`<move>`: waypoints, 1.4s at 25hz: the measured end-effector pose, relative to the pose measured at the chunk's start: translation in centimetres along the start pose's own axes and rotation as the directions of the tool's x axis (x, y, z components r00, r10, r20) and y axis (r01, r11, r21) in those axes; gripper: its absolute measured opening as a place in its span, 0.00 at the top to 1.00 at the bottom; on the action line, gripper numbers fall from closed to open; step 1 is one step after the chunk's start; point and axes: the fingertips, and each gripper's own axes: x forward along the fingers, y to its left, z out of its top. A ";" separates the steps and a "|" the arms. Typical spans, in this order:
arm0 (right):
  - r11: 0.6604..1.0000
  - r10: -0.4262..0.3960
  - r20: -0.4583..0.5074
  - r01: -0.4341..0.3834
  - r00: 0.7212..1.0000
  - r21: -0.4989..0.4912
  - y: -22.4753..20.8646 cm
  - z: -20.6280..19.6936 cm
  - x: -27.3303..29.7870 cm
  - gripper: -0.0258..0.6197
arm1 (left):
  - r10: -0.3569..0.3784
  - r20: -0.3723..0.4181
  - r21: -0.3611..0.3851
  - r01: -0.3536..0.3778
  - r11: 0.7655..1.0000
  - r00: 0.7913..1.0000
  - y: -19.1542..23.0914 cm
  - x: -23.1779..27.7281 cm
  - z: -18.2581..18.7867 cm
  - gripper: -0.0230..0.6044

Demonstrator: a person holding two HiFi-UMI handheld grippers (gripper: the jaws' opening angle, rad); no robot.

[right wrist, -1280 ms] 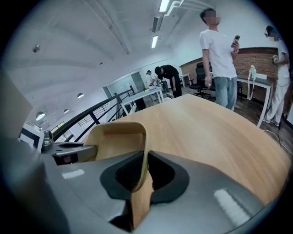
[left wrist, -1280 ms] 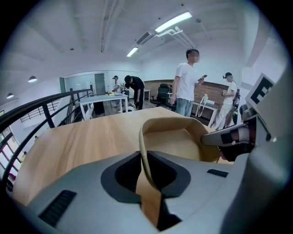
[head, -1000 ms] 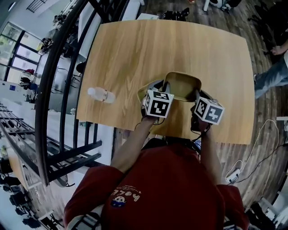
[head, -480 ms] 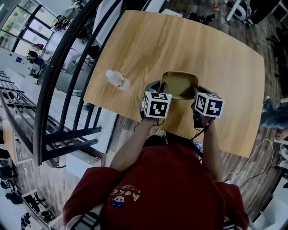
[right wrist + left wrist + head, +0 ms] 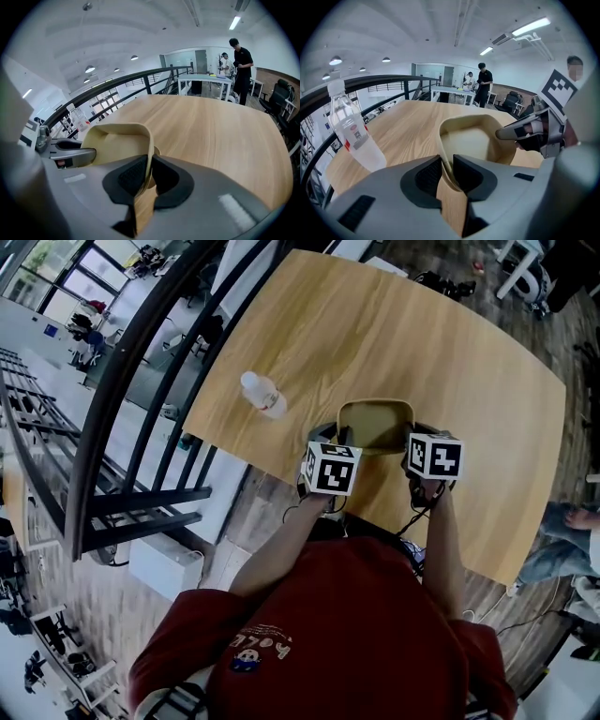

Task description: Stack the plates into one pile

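A tan square plate (image 5: 375, 425) with a deep rim lies on the wooden table (image 5: 441, 343), close to its near edge. My left gripper (image 5: 339, 435) is at the plate's left side and my right gripper (image 5: 413, 433) at its right side. In the left gripper view the plate (image 5: 471, 140) has its rim between the jaws of the left gripper (image 5: 446, 168). Those jaws have just been opening, and a gap shows beside the rim. In the right gripper view the right gripper (image 5: 149, 176) is shut on the rim of the plate (image 5: 117, 140).
A clear plastic bottle (image 5: 263, 395) lies on the table left of the plate; the left gripper view shows the bottle (image 5: 354, 133) close by. A black railing (image 5: 141, 362) runs along the table's left side. Two people stand by a far table (image 5: 483, 84).
Both grippers and the plate between them have shifted across the table toward the bottle, which now lies closer to the plate. The head view has swung as well.
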 end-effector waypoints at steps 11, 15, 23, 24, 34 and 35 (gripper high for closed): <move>0.999 0.008 -0.108 -0.013 0.994 -0.045 -0.2 -0.9 1.7 0.90 | 0.009 -0.065 -0.027 -0.010 1.000 0.998 -0.4 0.4 -1.9 0.81; 0.997 -0.009 -0.150 -0.003 0.989 -0.077 -0.5 -1.1 2.0 0.90 | 0.008 -0.086 -0.039 -0.012 0.999 0.996 -0.8 0.4 -2.5 0.80; 0.993 -0.011 -0.204 -0.014 0.979 -0.119 -0.3 -1.4 2.6 0.90 | 0.070 -0.086 -0.023 -0.072 0.997 0.994 -0.6 0.1 -2.5 0.79; 0.992 -0.009 -0.208 -0.017 0.978 -0.122 -0.1 -1.5 2.7 0.90 | 0.083 -0.079 -0.018 -0.085 0.996 0.993 -0.4 0.0 -2.5 0.79; 0.986 -0.048 -0.228 0.009 0.973 -0.167 -0.5 -2.0 3.2 0.90 | 0.137 -0.079 -0.003 -0.138 0.990 0.987 0.4 0.6 -3.3 0.77; 0.985 -0.056 -0.229 0.016 0.972 -0.173 -0.7 -2.1 3.2 0.90 | 0.140 -0.085 -0.002 -0.141 0.990 0.986 0.5 0.8 -3.5 0.77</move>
